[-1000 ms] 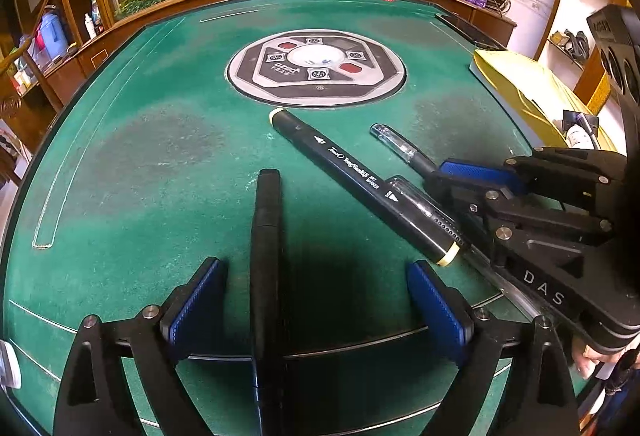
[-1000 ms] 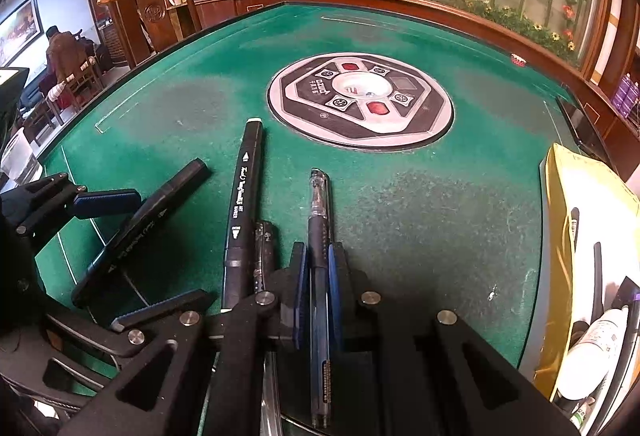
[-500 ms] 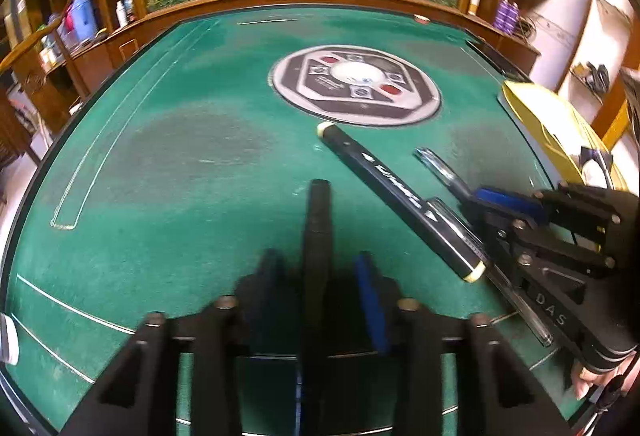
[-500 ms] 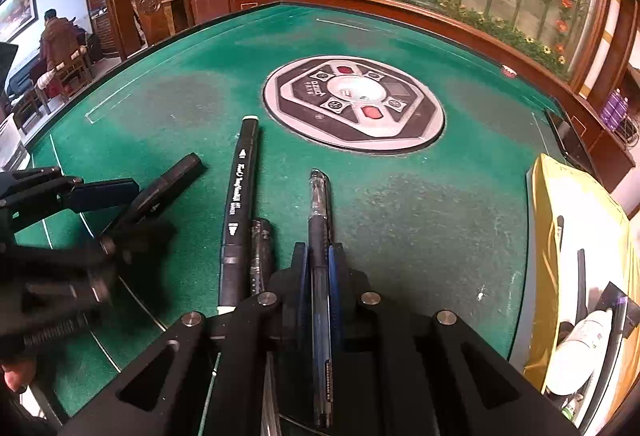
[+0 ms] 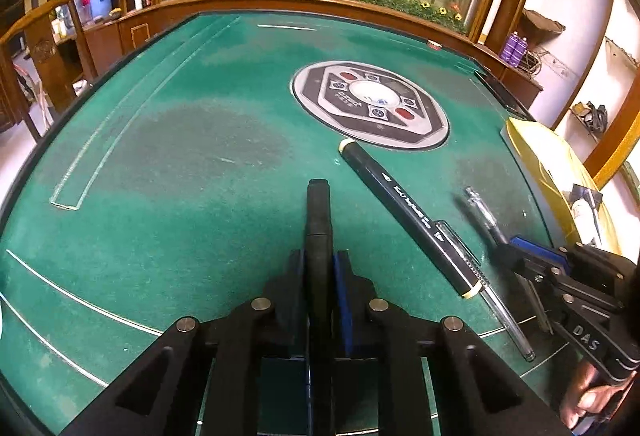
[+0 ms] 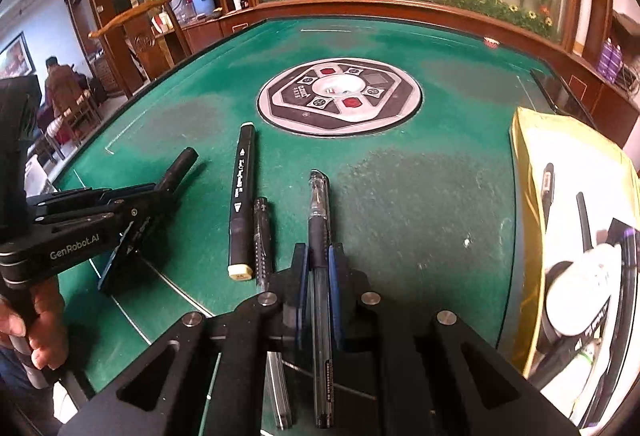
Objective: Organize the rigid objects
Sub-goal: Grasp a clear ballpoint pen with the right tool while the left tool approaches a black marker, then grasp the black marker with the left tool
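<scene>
Black marker [image 5: 318, 212] between closed left jaws.

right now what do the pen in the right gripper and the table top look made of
Gel pen: clear glossy plastic barrel, since the refill shows through, with a dark, probably rubber grip. Table top: green matte felt or similar cloth, going by its fuzzy, unevenly worn patches.

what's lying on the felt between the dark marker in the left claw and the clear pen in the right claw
In the right wrist view, two things lie between the dark marker and the clear pen: a cream-tipped black marker and a second clear pen.
</scene>
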A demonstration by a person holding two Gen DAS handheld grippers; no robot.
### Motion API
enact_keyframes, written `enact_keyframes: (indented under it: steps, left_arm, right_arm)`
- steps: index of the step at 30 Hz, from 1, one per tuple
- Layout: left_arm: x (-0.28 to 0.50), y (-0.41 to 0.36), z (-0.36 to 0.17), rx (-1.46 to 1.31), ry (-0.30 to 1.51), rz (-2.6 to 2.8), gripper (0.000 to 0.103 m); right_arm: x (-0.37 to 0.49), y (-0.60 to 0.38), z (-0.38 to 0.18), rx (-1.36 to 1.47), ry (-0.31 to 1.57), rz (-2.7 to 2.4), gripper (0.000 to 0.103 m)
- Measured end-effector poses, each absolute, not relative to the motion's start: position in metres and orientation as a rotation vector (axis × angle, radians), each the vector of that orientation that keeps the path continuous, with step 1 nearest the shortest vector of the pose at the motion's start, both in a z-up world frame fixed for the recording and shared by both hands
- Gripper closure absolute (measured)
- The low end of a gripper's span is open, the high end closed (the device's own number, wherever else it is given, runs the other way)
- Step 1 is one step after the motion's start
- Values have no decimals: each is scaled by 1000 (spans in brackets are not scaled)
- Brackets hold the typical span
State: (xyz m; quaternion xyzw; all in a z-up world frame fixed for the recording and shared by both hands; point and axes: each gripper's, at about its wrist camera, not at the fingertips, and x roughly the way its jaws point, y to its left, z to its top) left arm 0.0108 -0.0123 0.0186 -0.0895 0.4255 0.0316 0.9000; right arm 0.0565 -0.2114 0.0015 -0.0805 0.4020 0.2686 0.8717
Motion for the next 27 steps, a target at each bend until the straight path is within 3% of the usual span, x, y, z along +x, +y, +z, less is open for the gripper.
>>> enact_keyframes:
  steps: [10,27]
  left_arm:
    - [2,-24,31,-57,821,174,88]
    - [-9,-1,37,-123,829,148,88]
  right_arm:
    - [46,-212,8,-136,826,605,94]
    - [38,-210,11,-129,822,627,94]
